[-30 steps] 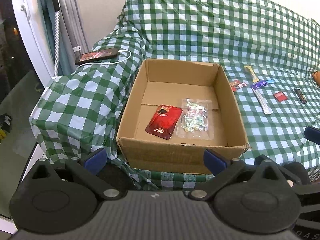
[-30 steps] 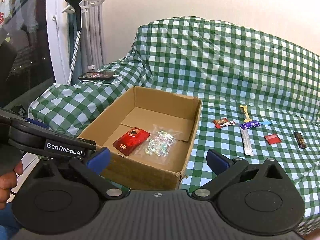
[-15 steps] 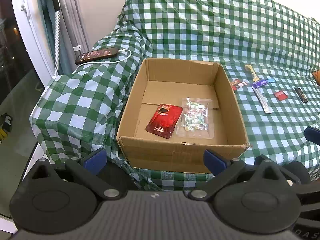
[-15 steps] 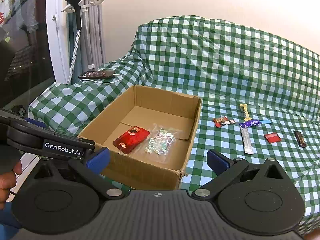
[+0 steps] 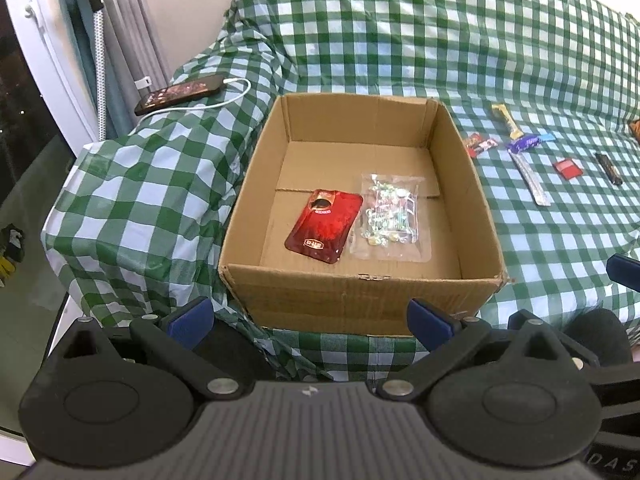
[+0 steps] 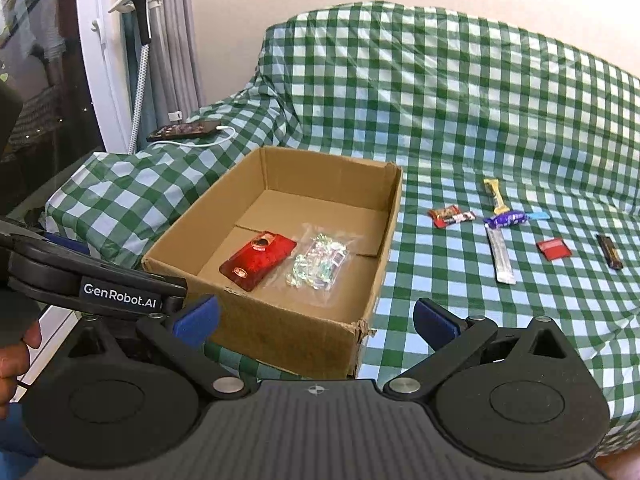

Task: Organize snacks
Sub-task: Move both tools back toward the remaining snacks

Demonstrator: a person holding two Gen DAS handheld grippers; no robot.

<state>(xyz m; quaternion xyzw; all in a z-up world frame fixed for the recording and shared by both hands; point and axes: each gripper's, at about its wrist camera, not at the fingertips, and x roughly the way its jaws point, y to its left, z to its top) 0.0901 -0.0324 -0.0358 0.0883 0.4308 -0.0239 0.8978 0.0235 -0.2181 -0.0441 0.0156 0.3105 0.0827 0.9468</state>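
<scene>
An open cardboard box (image 5: 360,292) (image 6: 280,328) sits on the green checked cloth. Inside lie a red pouch (image 5: 325,224) (image 6: 258,260) and a clear bag of candies (image 5: 392,216) (image 6: 318,266). Several small snacks lie on the cloth to the right: a yellow bar (image 6: 495,196), a purple wrapper (image 6: 505,219), a silver stick (image 6: 502,256), a red packet (image 6: 554,249), a dark bar (image 6: 609,252). My left gripper (image 5: 310,316) hangs open before the box's near wall, holding nothing. My right gripper (image 6: 316,316) is open too, near the box's front right corner.
A phone (image 5: 180,94) on a white cable lies on the cloth at the left, behind the box. A window frame and a steamer pole (image 6: 142,52) stand at the far left. The person's hand (image 6: 16,356) shows at the left edge.
Both grippers have drawn slightly back and up from the box; the snacks and the box have not moved.
</scene>
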